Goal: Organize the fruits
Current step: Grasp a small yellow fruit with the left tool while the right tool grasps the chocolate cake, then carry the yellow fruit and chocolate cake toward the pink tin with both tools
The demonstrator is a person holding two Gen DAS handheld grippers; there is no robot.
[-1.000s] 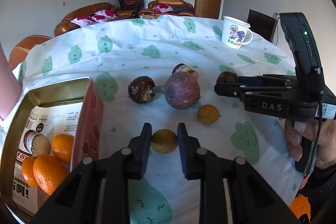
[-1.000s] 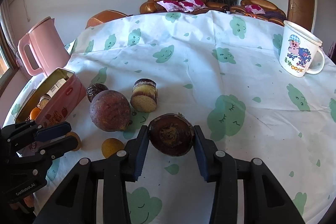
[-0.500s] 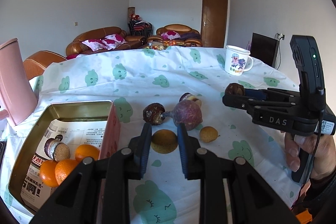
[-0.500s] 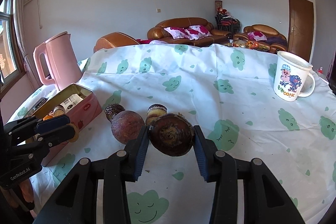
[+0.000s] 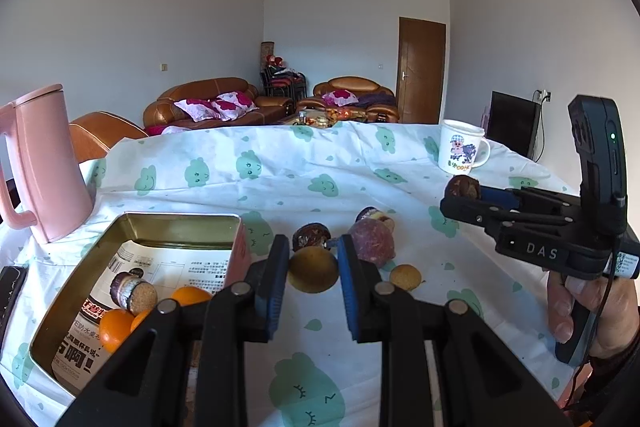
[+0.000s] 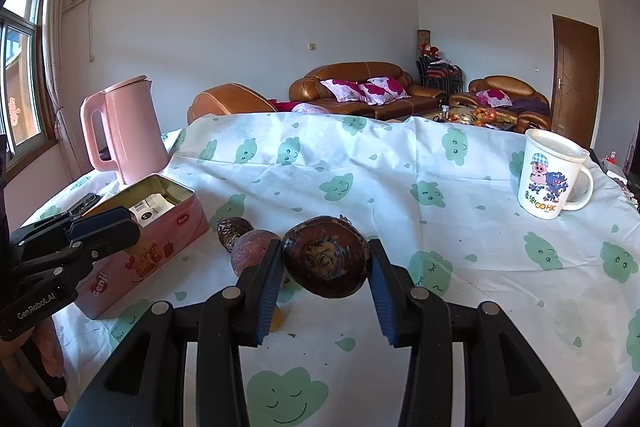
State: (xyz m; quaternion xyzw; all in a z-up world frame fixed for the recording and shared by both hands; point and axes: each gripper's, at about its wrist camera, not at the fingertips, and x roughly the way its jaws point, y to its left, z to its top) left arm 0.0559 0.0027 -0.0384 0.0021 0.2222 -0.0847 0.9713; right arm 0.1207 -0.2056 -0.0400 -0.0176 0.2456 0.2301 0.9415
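My left gripper is shut on a small yellow-brown fruit and holds it above the table, right of the open pink tin. The tin holds oranges and a cut dark fruit piece. My right gripper is shut on a dark brown wrinkled fruit and holds it above the table; it shows at the right in the left wrist view. On the cloth lie a purple round fruit, a dark shrivelled fruit, a cut piece and a small yellow fruit.
A pink kettle stands behind the tin at the left. A white cartoon mug stands at the far right of the table. A dark object lies at the left table edge. Sofas stand beyond the table.
Both grippers have risen from the table with their fruits held. The views now look more level across the table, and the tin's inside shows more fully.
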